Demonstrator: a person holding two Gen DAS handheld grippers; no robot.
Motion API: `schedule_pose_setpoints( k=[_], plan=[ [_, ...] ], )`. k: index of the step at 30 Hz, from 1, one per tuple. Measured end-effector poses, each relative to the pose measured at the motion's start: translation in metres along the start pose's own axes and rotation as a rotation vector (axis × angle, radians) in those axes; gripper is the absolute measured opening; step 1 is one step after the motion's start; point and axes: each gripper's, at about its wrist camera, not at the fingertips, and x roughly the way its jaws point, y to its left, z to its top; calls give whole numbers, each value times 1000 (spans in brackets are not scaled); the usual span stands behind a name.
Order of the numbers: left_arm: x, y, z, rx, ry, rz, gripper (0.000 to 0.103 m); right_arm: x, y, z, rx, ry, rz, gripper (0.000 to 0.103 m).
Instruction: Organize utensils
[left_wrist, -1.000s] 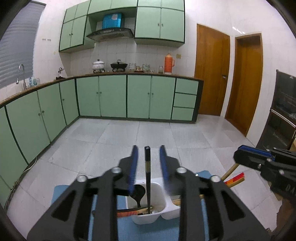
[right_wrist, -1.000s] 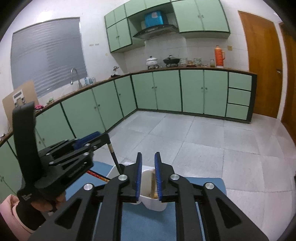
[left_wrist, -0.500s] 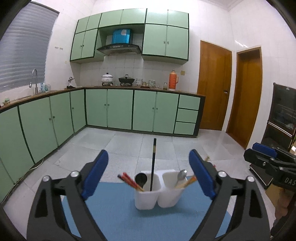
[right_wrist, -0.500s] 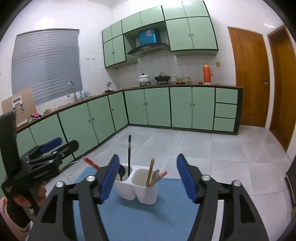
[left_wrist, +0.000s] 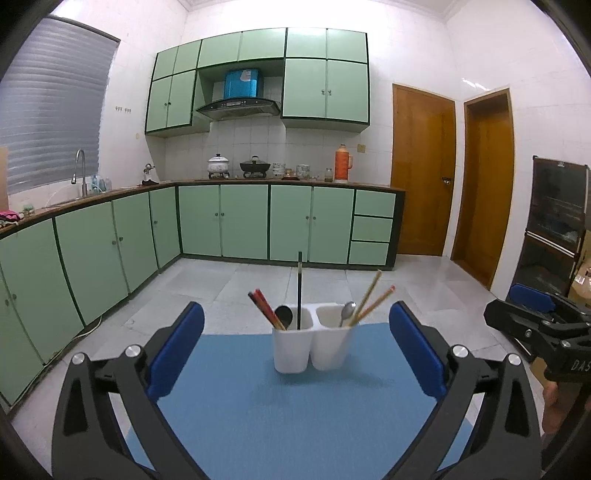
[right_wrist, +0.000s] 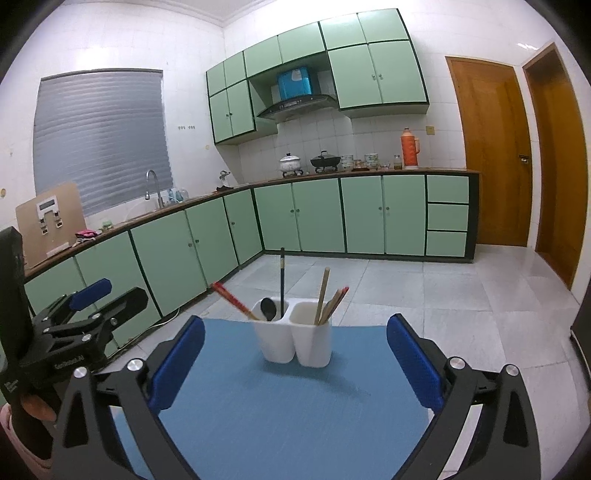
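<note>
Both your hand-held grippers, left (left_wrist: 296, 350) and right (right_wrist: 295, 349), are wide and empty. The white holder (left_wrist: 312, 343) sits dead ahead of each on the blue mat (left_wrist: 295, 406), equally near. The black chopstick (left_wrist: 299, 290) stands upright in its left cup.

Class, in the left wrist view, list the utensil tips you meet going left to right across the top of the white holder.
Red chopsticks → black spoon → black chopstick → metal spoon → wooden chopsticks, all standing in the white holder.
</note>
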Motion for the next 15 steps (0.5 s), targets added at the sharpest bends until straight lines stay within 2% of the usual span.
schedule_pose_setpoints(
  k=[15],
  plan=[
    [-70, -20, -19, 42, -13, -13, 97, -46, 20, -18, -22, -7, -1, 97]
  ],
)
